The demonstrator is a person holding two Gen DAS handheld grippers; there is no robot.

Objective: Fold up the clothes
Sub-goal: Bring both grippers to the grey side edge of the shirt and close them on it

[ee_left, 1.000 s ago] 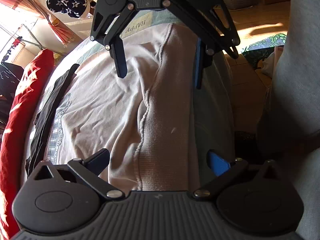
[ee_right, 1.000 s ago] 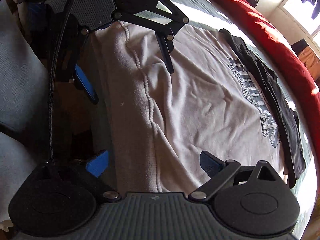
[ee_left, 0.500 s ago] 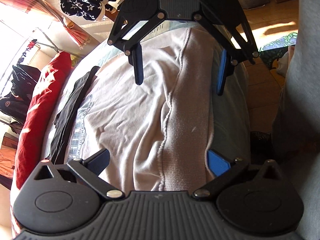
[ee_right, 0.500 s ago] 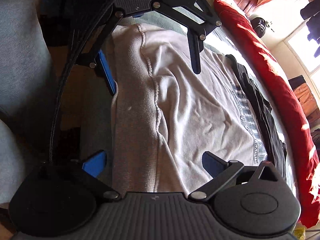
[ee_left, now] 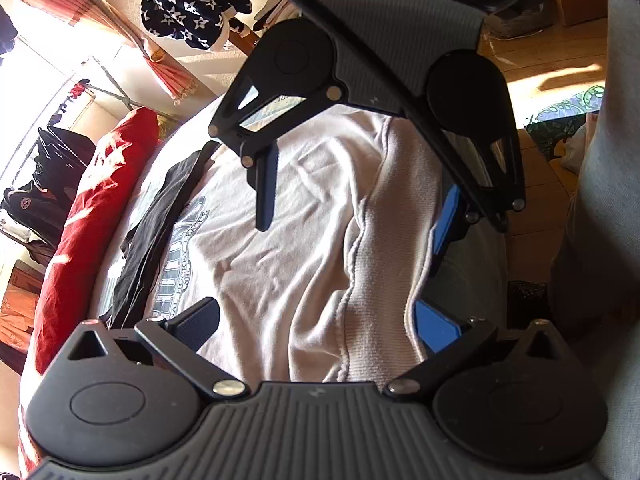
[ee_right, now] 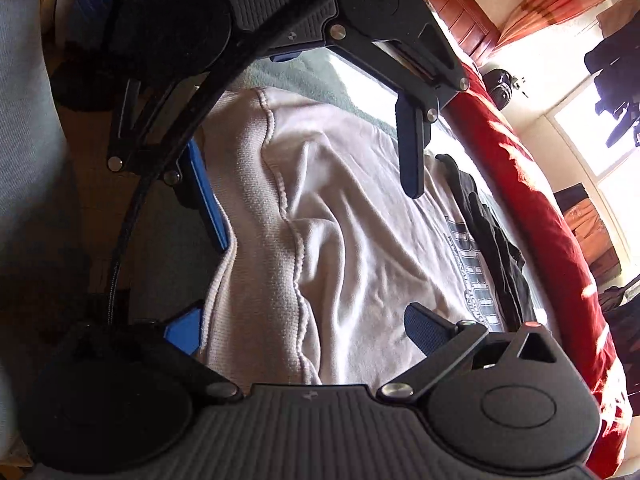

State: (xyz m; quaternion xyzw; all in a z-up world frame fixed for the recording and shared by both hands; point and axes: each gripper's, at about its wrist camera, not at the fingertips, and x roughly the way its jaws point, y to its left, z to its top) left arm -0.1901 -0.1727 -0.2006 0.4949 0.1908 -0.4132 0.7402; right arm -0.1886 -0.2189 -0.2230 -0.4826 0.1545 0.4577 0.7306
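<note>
A white sweatshirt (ee_left: pixel 312 248) with grey lettering lies spread flat on the bed, its ribbed hem band (ee_left: pixel 392 216) running along the bed's near edge. My left gripper (ee_left: pixel 316 326) hangs open just above the hem with nothing between its fingers. Facing it from the far end of the hem, my right gripper (ee_left: pixel 350 244) is open too. In the right wrist view the sweatshirt (ee_right: pixel 352 240) fills the middle, with my right gripper (ee_right: pixel 304 326) open over the hem and the left gripper (ee_right: pixel 316 218) opposite. Neither gripper holds cloth.
A black garment (ee_left: pixel 160 216) lies beside the sweatshirt's printed side, also in the right wrist view (ee_right: pixel 492 232). A long red cushion (ee_left: pixel 92 208) lines the bed's far edge. Wooden floor (ee_left: pixel 552 64) and the person's grey clothing (ee_left: pixel 600 200) border the hem side.
Both wrist views have tilted upward, showing more of the room, and each opposing gripper sits lower in frame. Both grippers stay open. The sweatshirt has not moved.
</note>
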